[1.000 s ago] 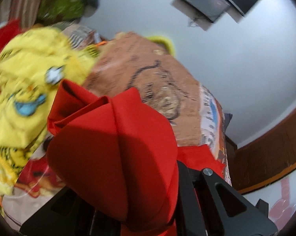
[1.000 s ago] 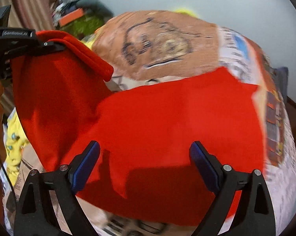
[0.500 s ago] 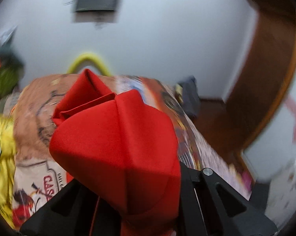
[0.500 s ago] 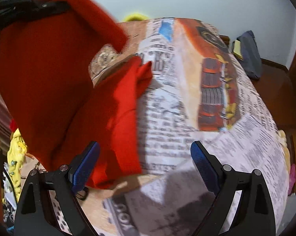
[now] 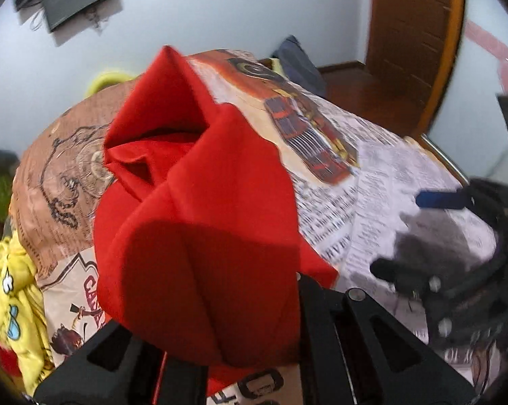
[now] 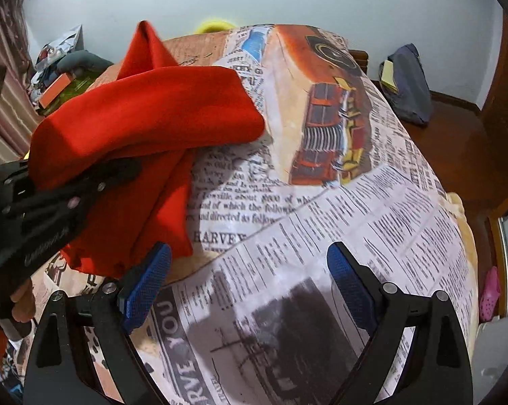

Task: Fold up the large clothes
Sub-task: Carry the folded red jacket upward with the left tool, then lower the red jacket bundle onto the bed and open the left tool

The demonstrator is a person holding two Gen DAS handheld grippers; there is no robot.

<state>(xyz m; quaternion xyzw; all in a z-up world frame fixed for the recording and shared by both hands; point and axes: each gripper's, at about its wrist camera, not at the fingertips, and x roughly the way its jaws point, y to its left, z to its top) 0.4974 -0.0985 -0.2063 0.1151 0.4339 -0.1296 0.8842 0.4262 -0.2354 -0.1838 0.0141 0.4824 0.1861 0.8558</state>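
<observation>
A large red garment (image 5: 200, 222) is bunched over my left gripper (image 5: 233, 351), which is shut on it; the fingertips are hidden under the cloth. In the right wrist view the red garment (image 6: 146, 114) hangs folded from the left gripper (image 6: 85, 182) and droops onto the bed (image 6: 372, 209). My right gripper (image 6: 250, 283) is open and empty, low over the newspaper-print sheet, just right of the garment's lower edge. It shows blurred at the right of the left wrist view (image 5: 456, 243).
A yellow printed garment (image 5: 14, 307) lies at the bed's left edge. A dark bag (image 6: 407, 84) sits on the floor beyond the bed, next to a wooden door (image 5: 412, 33). Clutter (image 6: 61, 74) is piled at the far left by the wall.
The left gripper swung the red garment to the right and lowered it onto the bed. The right gripper stayed open and now faces bare sheet beside the cloth.
</observation>
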